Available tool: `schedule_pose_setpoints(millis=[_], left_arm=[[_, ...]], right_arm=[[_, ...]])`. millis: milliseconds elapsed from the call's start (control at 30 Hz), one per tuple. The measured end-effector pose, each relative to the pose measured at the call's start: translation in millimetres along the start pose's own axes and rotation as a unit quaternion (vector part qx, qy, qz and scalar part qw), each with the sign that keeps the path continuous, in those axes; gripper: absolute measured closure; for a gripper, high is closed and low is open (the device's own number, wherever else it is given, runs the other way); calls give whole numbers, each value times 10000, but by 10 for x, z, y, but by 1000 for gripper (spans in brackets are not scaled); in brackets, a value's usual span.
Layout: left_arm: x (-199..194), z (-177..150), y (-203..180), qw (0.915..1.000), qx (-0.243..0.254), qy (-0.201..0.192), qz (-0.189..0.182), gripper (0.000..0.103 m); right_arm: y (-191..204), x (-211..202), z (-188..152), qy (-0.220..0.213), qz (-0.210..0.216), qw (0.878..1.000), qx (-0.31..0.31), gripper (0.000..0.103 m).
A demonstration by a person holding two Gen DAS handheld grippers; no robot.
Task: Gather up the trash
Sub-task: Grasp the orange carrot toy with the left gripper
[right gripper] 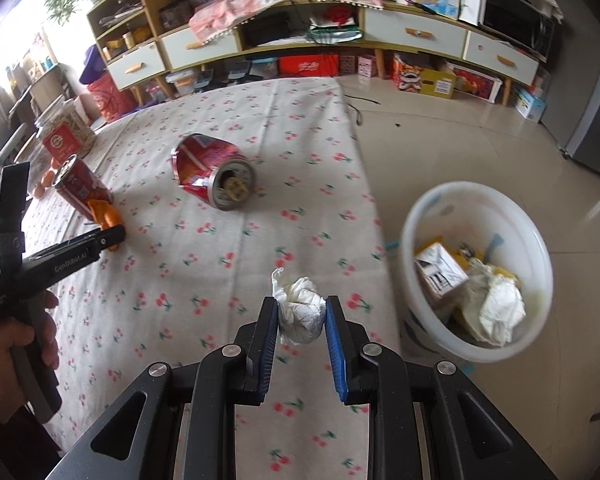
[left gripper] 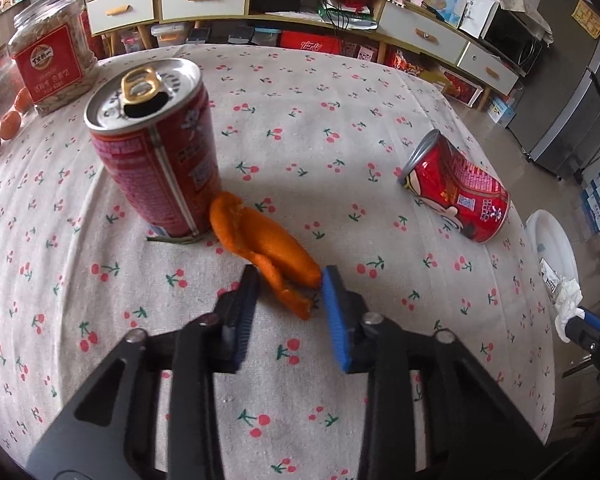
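An orange peel [left gripper: 268, 250] lies on the cherry-print tablecloth [left gripper: 300, 120] beside an upright red can [left gripper: 156, 152]. My left gripper [left gripper: 288, 280] is open, its jaws either side of the peel's near end. A crushed red can [left gripper: 458, 192] lies on its side to the right, also in the right wrist view [right gripper: 212, 172]. My right gripper [right gripper: 302, 308] is shut on a crumpled white tissue [right gripper: 300, 310], held above the table's right edge. A white trash bin [right gripper: 476, 276] with paper and a carton stands on the floor to its right.
A jar with a red label [left gripper: 52, 64] and small oranges [left gripper: 10, 124] stand at the table's far left. A low cabinet with drawers [right gripper: 412, 32] runs along the back wall. The left gripper and hand show in the right wrist view [right gripper: 112, 236].
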State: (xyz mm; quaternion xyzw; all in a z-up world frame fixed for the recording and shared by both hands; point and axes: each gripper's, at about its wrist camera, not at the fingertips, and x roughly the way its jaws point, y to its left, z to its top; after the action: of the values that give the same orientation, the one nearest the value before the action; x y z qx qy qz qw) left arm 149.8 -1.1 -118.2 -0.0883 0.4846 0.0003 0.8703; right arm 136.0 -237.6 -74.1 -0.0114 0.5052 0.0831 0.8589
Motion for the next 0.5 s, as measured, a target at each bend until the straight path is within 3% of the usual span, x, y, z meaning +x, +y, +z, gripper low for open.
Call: schedule_pose_setpoints(millis=[167,500], left_arm=[[-26,-21,-5,9999,31,80,-60,85],[-201,-93,-290,9978,352,175,-534,91]], right_arm=[[-140,-82,-68,-47,-31,9999,118,79],[-483,-289,-194,-211,5,9981,572,79]])
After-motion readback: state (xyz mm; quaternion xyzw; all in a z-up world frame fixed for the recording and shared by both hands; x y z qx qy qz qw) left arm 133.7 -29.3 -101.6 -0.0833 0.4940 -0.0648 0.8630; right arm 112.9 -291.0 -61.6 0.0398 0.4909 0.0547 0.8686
